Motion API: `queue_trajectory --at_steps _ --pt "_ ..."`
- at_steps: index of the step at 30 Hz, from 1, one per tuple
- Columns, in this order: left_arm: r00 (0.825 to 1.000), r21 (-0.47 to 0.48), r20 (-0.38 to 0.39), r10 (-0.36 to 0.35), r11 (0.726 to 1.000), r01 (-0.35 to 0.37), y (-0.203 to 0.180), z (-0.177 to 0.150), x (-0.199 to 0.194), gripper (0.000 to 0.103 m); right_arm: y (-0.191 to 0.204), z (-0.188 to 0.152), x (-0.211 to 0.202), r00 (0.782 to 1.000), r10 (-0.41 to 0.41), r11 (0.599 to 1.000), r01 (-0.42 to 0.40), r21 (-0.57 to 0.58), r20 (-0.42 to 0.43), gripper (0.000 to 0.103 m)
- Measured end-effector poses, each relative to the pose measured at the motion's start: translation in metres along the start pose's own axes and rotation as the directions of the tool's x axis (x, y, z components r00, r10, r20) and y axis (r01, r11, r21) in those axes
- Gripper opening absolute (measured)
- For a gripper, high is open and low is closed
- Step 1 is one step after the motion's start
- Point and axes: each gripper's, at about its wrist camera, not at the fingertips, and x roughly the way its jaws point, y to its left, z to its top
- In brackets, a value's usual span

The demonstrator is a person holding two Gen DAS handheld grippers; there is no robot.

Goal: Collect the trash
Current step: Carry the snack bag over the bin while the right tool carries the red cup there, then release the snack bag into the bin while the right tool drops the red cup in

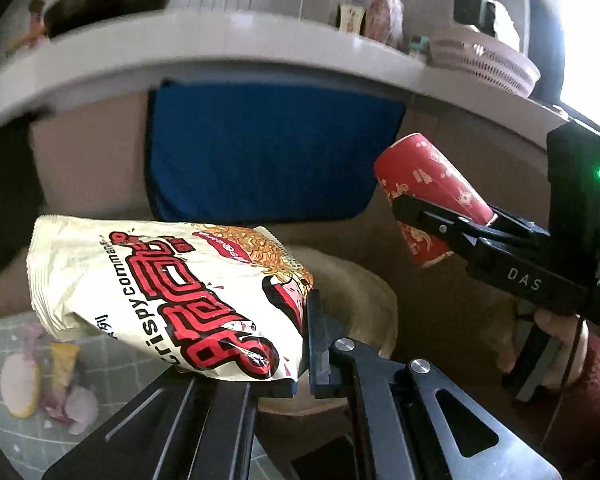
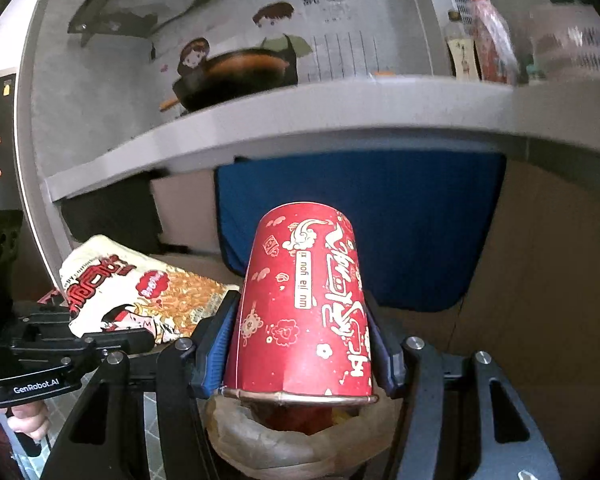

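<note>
A: Setting: kitchen, grey counter [image 2: 340, 120] across the far side, blue cloth [image 1: 268, 152] hanging below it, dark pan [image 2: 236, 76] and bottles [image 2: 488, 40] up on top.

B: Receptacle?

A: Tan bag, mouth open [image 2: 284, 440], low and near; directly under the cup in the right wrist view, behind and just right of the packet in the left wrist view.

B: Item one?

A: Snack packet [image 1: 168, 296], cream with red print. Pinched at its right edge by left gripper [image 1: 300, 344], jaws fully closed on the film. Hanging out to the left, not yet over the bag mouth.

B: Item two?

A: Red paper cup [image 2: 304, 304], base pointing far, rim near. Clamped across its sides by right gripper [image 2: 300, 340], jaws wide around it.

B: Handling advice, as judged?

A: Cup first: already over the opening, so lower, then part the jaws. Packet next: carry right until above the mouth before release, since light film may drift. Keep the two grippers from colliding.
</note>
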Motion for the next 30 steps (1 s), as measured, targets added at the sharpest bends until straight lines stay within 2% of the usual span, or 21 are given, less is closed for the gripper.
queue_trajectory --at_steps 12,23,25,28,30 --pt "0.995 0.018 -0.096 -0.037 0.999 0.039 0.018 0.001 0.053 0.003 -0.021 -0.024 0.059 0.993 0.028 0.998 -0.020 0.066 -0.115 0.055" --pt "0.982 -0.098 -0.158 -0.105 0.991 0.091 0.044 0.000 0.092 0.003 -0.030 -0.036 0.093 0.983 0.052 0.994 -0.034 0.102 -0.176 0.055" --pt "0.976 -0.122 -0.169 -0.139 0.985 0.119 0.048 0.000 0.100 0.003 -0.033 -0.039 0.098 0.981 0.046 0.994 -0.027 0.103 -0.186 0.055" --pt "0.951 -0.193 -0.209 -0.229 0.963 0.190 0.056 -0.002 0.117 0.005 -0.041 -0.041 0.104 0.981 0.077 0.986 -0.049 0.157 -0.179 0.059" --pt "0.932 -0.226 -0.239 -0.274 0.949 0.220 0.062 -0.005 0.127 0.019 -0.045 -0.042 0.113 0.979 0.093 0.980 -0.058 0.192 -0.183 0.062"
